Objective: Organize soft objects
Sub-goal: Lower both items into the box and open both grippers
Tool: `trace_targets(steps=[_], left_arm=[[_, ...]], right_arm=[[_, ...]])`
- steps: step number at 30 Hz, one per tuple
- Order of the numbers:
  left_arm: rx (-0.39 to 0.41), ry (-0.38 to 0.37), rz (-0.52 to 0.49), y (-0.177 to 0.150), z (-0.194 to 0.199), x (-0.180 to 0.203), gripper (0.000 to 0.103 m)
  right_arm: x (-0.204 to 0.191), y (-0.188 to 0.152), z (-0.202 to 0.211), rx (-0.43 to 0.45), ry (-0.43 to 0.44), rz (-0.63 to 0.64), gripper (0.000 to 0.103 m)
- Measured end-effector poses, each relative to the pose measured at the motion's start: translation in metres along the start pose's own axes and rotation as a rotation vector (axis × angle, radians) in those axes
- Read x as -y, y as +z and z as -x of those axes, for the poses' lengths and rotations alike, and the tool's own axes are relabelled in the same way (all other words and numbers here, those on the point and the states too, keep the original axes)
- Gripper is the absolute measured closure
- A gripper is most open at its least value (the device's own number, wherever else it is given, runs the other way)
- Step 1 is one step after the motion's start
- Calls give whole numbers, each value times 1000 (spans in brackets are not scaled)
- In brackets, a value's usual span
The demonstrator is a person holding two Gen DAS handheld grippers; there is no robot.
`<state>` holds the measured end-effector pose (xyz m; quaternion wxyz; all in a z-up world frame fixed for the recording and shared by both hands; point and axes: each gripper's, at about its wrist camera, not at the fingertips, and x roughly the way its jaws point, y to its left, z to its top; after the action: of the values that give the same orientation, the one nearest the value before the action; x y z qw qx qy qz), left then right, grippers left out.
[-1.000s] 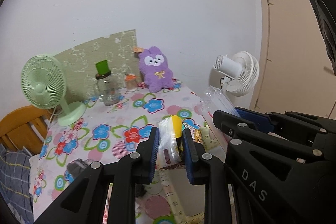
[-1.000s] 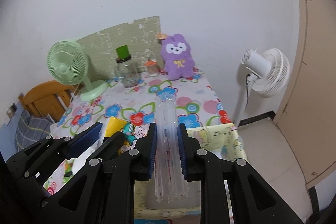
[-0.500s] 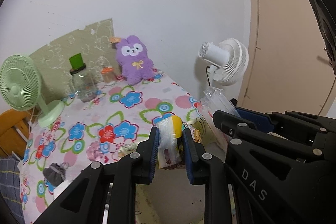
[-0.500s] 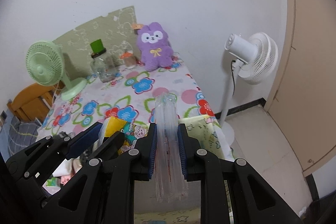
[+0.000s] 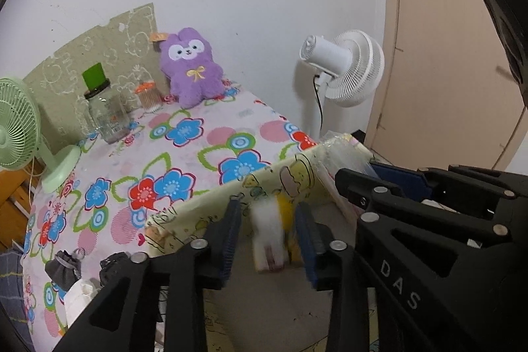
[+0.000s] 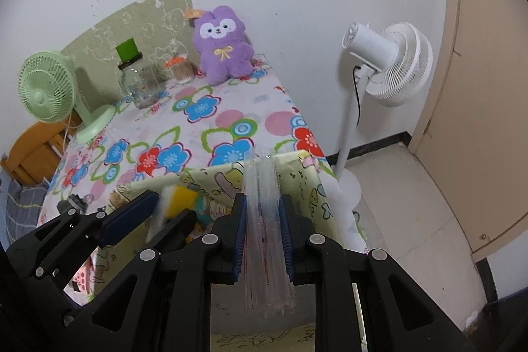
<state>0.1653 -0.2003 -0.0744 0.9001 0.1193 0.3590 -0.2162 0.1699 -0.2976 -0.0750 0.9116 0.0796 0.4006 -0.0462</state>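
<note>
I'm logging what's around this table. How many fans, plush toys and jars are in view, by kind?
Fans: 2 (green fan, white fan)
Plush toys: 1 (purple plush)
Jars: 2 (jar with green lid, small orange-topped jar)
Total: 5

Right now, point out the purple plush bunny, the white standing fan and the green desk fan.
purple plush bunny [image 6: 223, 50]: right wrist view, on its belly below the yellow bow.
white standing fan [image 6: 401, 68]: right wrist view, on the round grille.
green desk fan [image 6: 44, 88]: right wrist view, on the grille's hub.
</note>
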Motion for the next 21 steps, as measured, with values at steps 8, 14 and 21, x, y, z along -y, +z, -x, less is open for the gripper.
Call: trace_targets(steps=[8,14,21], left_arm=[[-51,15,2,-4,-6,0,35],[-36,36,-2,-7,5,-1,6],[-19,45,-5,-11,20,-3,5]], right_arm=[[2,-6,-8,-33,-4,16,55],[-3,-9,0,-14,9,28,32],[-11,-12,18,21,-8,45,27]])
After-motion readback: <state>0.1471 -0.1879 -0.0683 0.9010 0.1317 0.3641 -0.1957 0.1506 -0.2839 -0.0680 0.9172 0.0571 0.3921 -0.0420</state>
